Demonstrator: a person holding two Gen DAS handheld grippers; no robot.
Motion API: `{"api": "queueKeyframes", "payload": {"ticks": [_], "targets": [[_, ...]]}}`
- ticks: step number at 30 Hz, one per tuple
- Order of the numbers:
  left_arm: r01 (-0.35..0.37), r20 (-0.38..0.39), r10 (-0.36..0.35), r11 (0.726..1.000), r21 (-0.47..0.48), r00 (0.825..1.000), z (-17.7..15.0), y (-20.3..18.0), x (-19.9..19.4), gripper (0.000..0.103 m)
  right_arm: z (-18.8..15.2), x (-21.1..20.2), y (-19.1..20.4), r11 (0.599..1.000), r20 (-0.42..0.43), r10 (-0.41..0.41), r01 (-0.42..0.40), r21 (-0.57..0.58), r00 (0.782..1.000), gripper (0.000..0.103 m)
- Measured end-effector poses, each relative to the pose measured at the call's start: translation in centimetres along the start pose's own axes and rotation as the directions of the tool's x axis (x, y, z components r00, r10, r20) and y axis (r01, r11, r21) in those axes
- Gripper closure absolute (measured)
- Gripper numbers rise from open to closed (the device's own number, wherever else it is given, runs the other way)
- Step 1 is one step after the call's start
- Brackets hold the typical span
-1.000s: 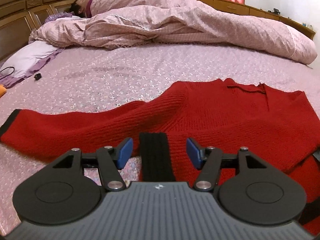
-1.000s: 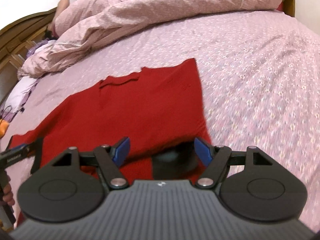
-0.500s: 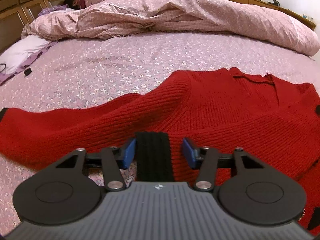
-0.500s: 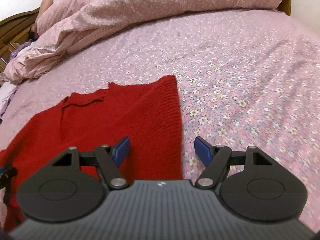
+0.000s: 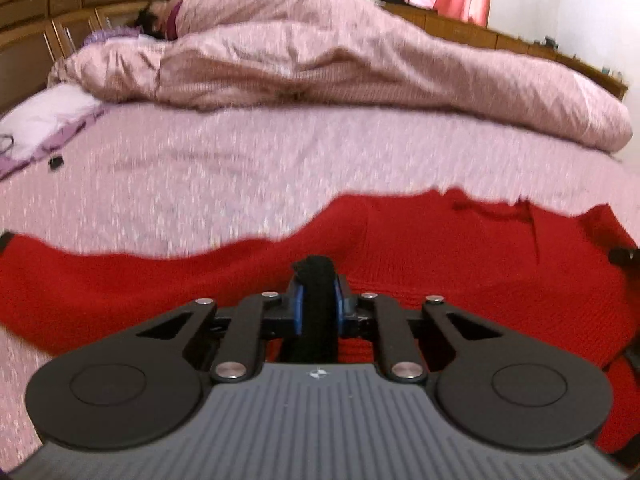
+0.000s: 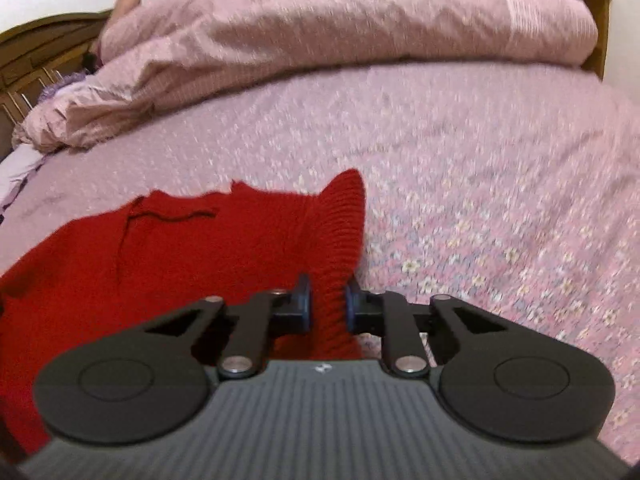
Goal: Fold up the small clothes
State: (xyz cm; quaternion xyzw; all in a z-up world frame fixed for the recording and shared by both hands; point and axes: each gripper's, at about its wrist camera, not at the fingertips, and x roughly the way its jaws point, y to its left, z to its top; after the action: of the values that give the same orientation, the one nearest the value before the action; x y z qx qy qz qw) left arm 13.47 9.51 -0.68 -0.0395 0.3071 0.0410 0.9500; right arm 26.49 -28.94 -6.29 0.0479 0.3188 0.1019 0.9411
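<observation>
A red knit sweater (image 5: 460, 248) lies spread on the pink floral bedsheet (image 5: 200, 176), one sleeve stretching left. Its hem has a black ribbed band (image 5: 316, 280). My left gripper (image 5: 317, 308) is shut on that black band at the near edge. In the right wrist view the sweater (image 6: 180, 248) lies to the left, neckline facing away. My right gripper (image 6: 327, 304) is shut on the sweater's red right edge, which stands up in a ridge between the fingers.
A bunched pink duvet (image 5: 360, 64) with a person lying under it fills the far side of the bed. A pillow (image 5: 40, 116) and a small black object (image 5: 56, 161) lie at far left. A wooden headboard (image 5: 48, 20) stands behind. Floral sheet (image 6: 500, 200) extends right.
Both grippers went from open to shut: the left on the black hem band, the right on the sweater's right edge. The fabric now rises between the fingers and both views have lifted slightly.
</observation>
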Motion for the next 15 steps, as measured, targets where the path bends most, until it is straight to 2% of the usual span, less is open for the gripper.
{"api": "queueKeyframes", "payload": {"ticks": [2, 4, 9, 12, 15], "targets": [[0.010, 0.014, -0.010, 1.000, -0.007, 1.000, 0.8, -0.1, 0.2, 0.086, 0.2, -0.4, -0.4, 1.000, 0.035, -0.007, 0.006, 0.013, 0.999, 0.086], [0.013, 0.016, -0.013, 1.000, -0.006, 1.000, 1.3, -0.4, 1.0, 0.086, 0.4, -0.5, -1.3, 0.997, 0.062, -0.013, 0.009, 0.077, 0.998, 0.086], [0.011, 0.022, -0.012, 0.999, 0.043, 1.000, 2.4, -1.5, 3.9, 0.086, 0.0, 1.1, -4.0, 0.972, 0.063, -0.066, 0.050, 0.228, 0.996, 0.087], [-0.003, 0.011, 0.002, 0.998, 0.070, 1.000, 2.8, -1.9, 5.4, 0.086, -0.4, 1.3, -4.8, 0.968, 0.065, -0.078, 0.060, 0.243, 0.995, 0.088], [-0.007, 0.001, 0.007, 0.997, 0.076, 1.000, 3.1, -2.1, 6.4, 0.086, -0.5, 1.4, -4.3, 0.977, 0.063, -0.084, 0.070, 0.200, 0.994, 0.088]]}}
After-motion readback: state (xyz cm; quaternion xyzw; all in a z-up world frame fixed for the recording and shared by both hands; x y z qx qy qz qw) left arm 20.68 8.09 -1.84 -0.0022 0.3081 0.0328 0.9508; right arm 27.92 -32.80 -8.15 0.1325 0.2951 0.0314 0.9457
